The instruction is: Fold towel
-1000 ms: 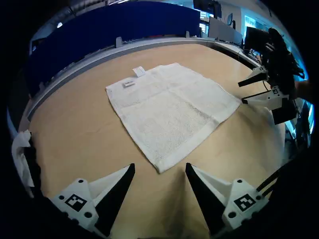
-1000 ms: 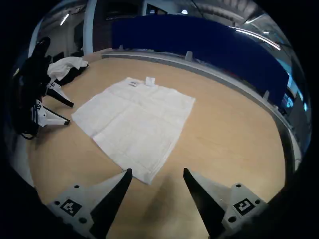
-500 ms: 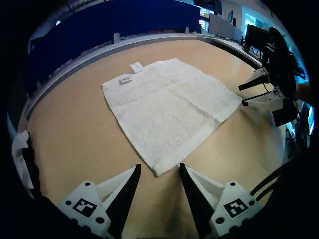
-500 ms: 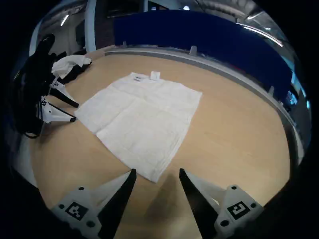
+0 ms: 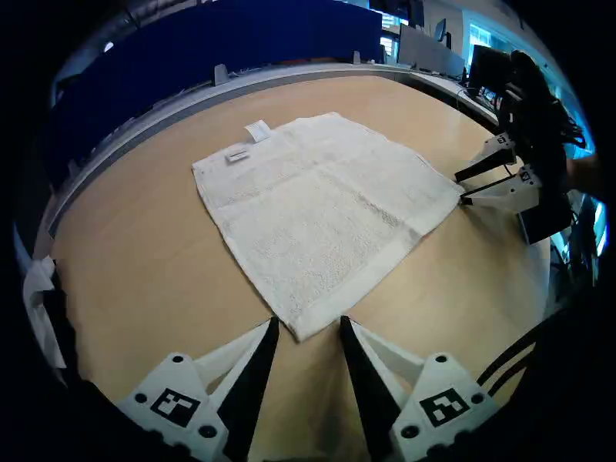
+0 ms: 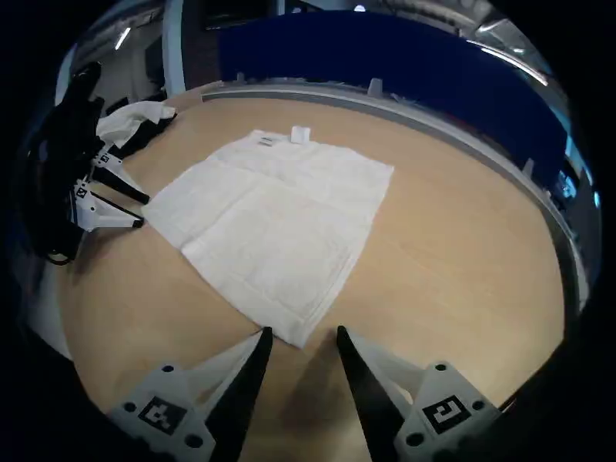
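Note:
A white towel [image 5: 323, 208] lies spread flat on the wooden table [image 5: 138, 254], with two small tags at its far edge. In the left gripper view my left gripper [image 5: 306, 327] is open, its jaws narrow, and the towel's near corner lies between the fingertips. The right gripper [image 5: 481, 181] stands at the towel's right corner. In the right gripper view the towel [image 6: 277, 223] points another corner at me, and my right gripper [image 6: 302, 335] is open around that corner. Farther off, the left gripper [image 6: 123, 202] rests by the towel's left corner.
A blue partition [image 5: 231, 38] and a grey rail [image 5: 254, 81] run along the table's far edge. A crumpled white cloth [image 6: 135, 119] lies at the table's end, seen too as a cloth [image 5: 38, 308] at the left. Monitors [image 5: 431, 46] stand beyond.
Both grippers have moved forward until a towel corner lies between each pair of fingertips. Both pairs of jaws have narrowed.

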`<action>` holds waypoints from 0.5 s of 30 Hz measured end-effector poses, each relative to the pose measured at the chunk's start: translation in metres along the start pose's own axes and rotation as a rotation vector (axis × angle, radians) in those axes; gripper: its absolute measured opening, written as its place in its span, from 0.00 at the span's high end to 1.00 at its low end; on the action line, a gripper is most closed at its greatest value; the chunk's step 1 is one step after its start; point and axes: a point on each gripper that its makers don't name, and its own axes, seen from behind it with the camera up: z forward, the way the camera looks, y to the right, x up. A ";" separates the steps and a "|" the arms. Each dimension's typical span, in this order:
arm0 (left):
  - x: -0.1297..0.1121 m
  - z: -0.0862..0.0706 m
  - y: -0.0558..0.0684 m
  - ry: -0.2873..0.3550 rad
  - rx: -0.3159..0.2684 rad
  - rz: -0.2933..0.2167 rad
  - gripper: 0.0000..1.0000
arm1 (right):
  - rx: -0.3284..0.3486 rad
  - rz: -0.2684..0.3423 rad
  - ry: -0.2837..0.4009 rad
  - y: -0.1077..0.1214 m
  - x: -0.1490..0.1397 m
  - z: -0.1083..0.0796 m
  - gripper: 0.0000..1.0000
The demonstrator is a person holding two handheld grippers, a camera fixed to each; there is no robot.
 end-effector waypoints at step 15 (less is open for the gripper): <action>0.001 0.002 0.001 -0.011 0.008 -0.004 0.63 | 0.011 0.007 -0.003 0.000 0.002 0.002 0.71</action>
